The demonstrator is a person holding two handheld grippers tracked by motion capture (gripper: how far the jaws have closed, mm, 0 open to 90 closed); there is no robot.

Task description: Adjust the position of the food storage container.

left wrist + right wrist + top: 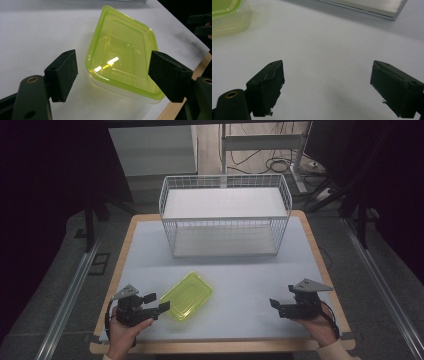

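The left tool [156, 303] is held low over the near left part of the table [250, 270], its two black jaws spread wide and gripping nothing. In the left gripper view the left tool [112, 75] has its pads [65, 72] on either side of the near end of a container [122, 55], which is clear plastic with a translucent yellow-green lid; the jaws look close to its sides, but whether they touch it cannot be told. In the high view the container [187, 296] lies flat on the table just ahead and to the right of that tool, turned at a slant to the table edge. No brand, label or writing can be read on the lid or the tool.

The right tool [274, 305] is held by a hand [320, 324] at the near right of the table, well apart from the container, jaws likewise spread and empty. In the right gripper view the right tool [327, 85] has only bare white table surface between its jaws; a corner of the container shows far off to its upper left.

Beyond both tools, at the far middle of the table, stands a white wire basket [225, 215] with two levels. Its base shows at the top of the right gripper view.
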